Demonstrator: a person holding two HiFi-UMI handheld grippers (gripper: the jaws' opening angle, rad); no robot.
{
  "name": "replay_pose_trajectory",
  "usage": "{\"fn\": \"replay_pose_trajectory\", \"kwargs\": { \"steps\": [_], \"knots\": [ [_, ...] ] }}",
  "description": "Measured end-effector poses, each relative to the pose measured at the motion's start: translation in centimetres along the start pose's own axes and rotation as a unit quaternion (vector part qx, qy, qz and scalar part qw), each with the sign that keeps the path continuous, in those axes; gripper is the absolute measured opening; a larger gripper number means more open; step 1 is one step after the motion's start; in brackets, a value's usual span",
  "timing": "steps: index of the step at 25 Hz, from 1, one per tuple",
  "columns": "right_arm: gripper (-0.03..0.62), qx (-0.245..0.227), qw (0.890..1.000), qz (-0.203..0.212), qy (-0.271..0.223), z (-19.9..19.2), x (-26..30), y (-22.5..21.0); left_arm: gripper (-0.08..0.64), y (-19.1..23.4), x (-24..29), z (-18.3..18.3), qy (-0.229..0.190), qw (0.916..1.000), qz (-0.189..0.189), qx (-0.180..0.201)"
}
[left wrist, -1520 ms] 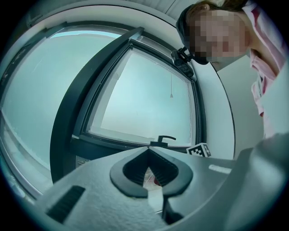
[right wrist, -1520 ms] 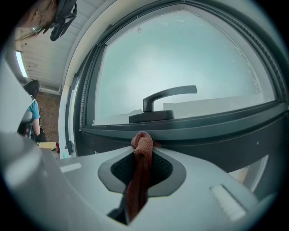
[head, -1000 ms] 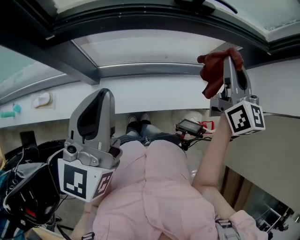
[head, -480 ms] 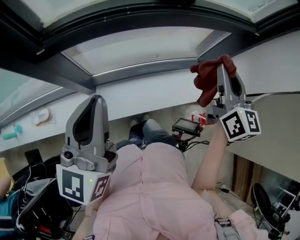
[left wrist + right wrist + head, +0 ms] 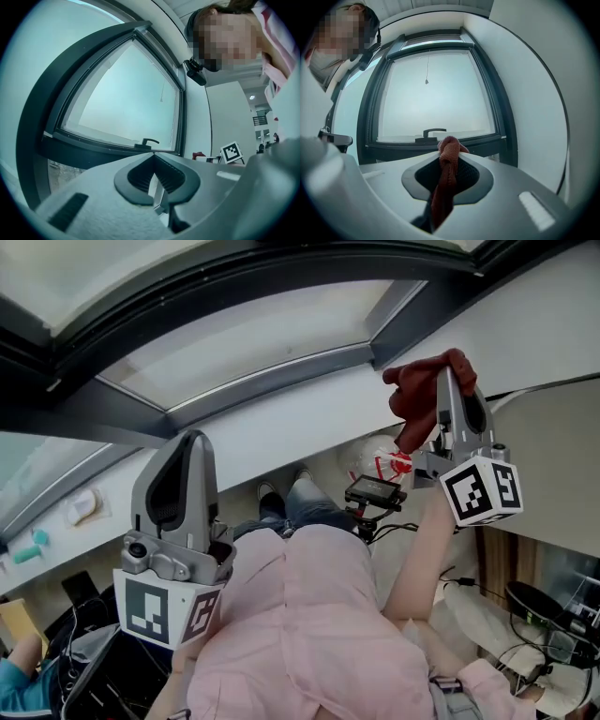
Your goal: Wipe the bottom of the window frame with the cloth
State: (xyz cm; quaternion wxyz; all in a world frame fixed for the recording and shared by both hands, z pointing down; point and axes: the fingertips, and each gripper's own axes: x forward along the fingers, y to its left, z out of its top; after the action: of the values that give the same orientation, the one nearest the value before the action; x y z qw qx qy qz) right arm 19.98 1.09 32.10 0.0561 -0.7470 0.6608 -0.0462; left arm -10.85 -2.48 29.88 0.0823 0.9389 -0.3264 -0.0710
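A dark red cloth (image 5: pixel 419 396) is bunched at the tips of my right gripper (image 5: pixel 453 367), which is shut on it near the window's right corner. In the right gripper view the cloth (image 5: pixel 446 174) hangs between the shut jaws, in front of the bottom bar of the dark window frame (image 5: pixel 436 145) and its handle (image 5: pixel 433 132). My left gripper (image 5: pixel 185 448) is lower on the left, shut and holding nothing. In the left gripper view its tips (image 5: pixel 153 158) meet, and the frame's bottom bar (image 5: pixel 108 149) lies beyond them.
A white wall (image 5: pixel 281 427) runs below the dark frame (image 5: pixel 234 385). The person's pink shirt (image 5: pixel 309 634) fills the lower middle. A device on a stand (image 5: pixel 375 493), cables and a black bag (image 5: pixel 103 681) lie on the floor below.
The view has swung, so the window frame has tilted and moved up and left. My right gripper, still with the cloth, stays near the frame's right corner; the left gripper has hardly moved.
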Motion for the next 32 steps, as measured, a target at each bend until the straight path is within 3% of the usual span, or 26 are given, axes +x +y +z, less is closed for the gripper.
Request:
{"fn": "replay_pose_trajectory", "kwargs": {
  "steps": [8, 14, 24, 29, 32],
  "knots": [
    [0.055, 0.003, 0.998, -0.053, 0.022, -0.8, -0.2, -2.7, 0.0, -0.5, 3.6, -0.8, 0.01, 0.9993, -0.035, -0.008],
    [0.055, -0.006, 0.999, -0.041, 0.026, -0.3, 0.8, -4.8, 0.0, -1.8, 5.8, -1.6, 0.013, 0.9997, -0.021, -0.005],
    [0.055, -0.077, 0.994, 0.075, 0.008, 5.5, 11.4, -4.3, 0.0, -4.2, 11.4, -0.6, -0.007, 0.9989, 0.045, 0.004],
    [0.055, -0.088, 0.982, 0.166, -0.008, 7.4, 16.6, -0.4, 0.0, -4.3, 11.4, -0.2, -0.023, 0.994, 0.106, 0.011],
    [0.055, -0.118, 0.971, 0.208, -0.007, 7.7, 19.0, 2.6, 0.0, -4.1, 10.7, 0.0, -0.034, 0.9882, 0.149, 0.016]
  ]
}}
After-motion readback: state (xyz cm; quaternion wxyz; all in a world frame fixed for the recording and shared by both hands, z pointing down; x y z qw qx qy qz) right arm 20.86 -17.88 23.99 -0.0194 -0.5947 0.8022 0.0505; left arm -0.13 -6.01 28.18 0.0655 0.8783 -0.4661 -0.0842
